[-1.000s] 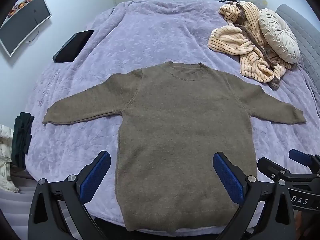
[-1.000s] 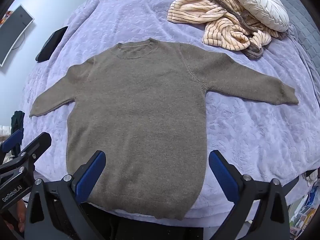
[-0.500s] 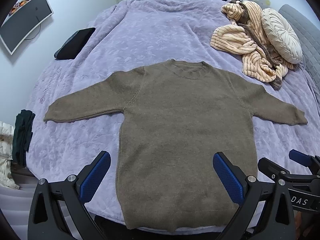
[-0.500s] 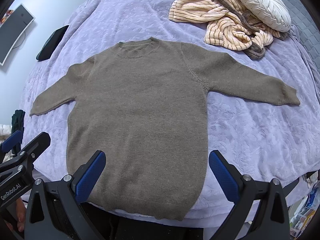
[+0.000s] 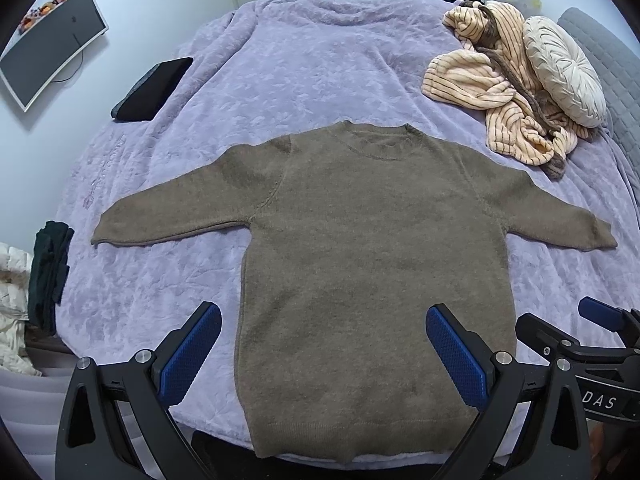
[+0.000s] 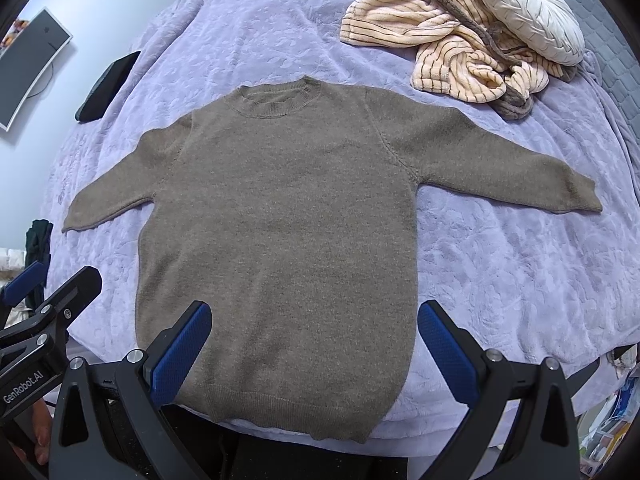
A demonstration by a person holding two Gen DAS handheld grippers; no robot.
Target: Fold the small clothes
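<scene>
A small brown knit sweater (image 5: 372,248) (image 6: 280,220) lies flat and face up on the lilac bedspread (image 5: 280,72) (image 6: 500,272), sleeves spread to both sides, hem at the near edge of the bed. My left gripper (image 5: 322,352) hovers open above the hem's left part, holding nothing. My right gripper (image 6: 314,348) hovers open above the hem's right part, also with nothing between its blue pads. Each gripper shows at the edge of the other's view.
A striped peach blanket (image 5: 492,84) (image 6: 440,48) and a round cream cushion (image 5: 564,68) (image 6: 524,16) lie at the far right. A black flat object (image 5: 152,88) (image 6: 106,88) rests at the far left. A monitor (image 5: 48,44) hangs on the left wall. Dark clothes (image 5: 48,272) sit beside the bed.
Both views have shifted slightly, so the sweater sits a little lower and further in the frames. Both grippers stay open and the sweater has not moved.
</scene>
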